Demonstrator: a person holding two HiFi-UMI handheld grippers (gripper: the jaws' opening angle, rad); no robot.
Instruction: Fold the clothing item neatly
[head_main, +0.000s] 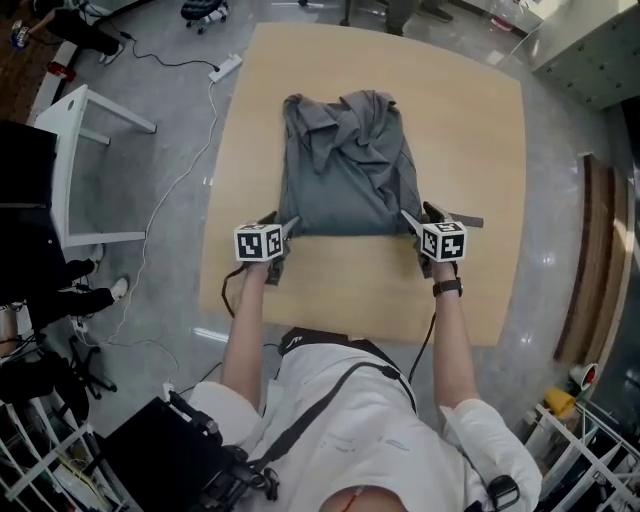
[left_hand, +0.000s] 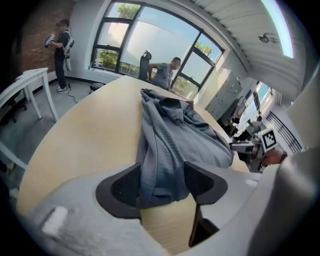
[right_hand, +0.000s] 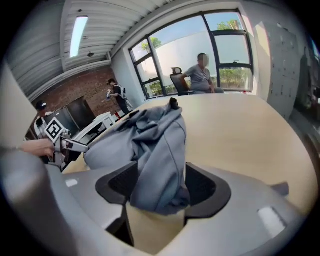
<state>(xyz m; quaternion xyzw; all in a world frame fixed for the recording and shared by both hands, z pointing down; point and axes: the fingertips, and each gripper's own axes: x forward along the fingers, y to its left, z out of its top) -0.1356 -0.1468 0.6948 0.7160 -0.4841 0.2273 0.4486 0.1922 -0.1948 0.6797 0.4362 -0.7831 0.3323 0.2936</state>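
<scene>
The left tool was at the near left corner of the gray shirt, and its jaws stood wide apart with cloth lying between them. The shirt lay bunched up in the middle of the tabletop. The right tool was at the near right corner, its jaws partly open, with cloth between them too.

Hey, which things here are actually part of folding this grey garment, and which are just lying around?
Part of the job:
- grey garment
- wooden table under it
- left tool, open, fabric between its jaws
- right tool, open, fabric between its jaws

Just lying about:
- power strip on the floor
- white side table
- office chair
</scene>
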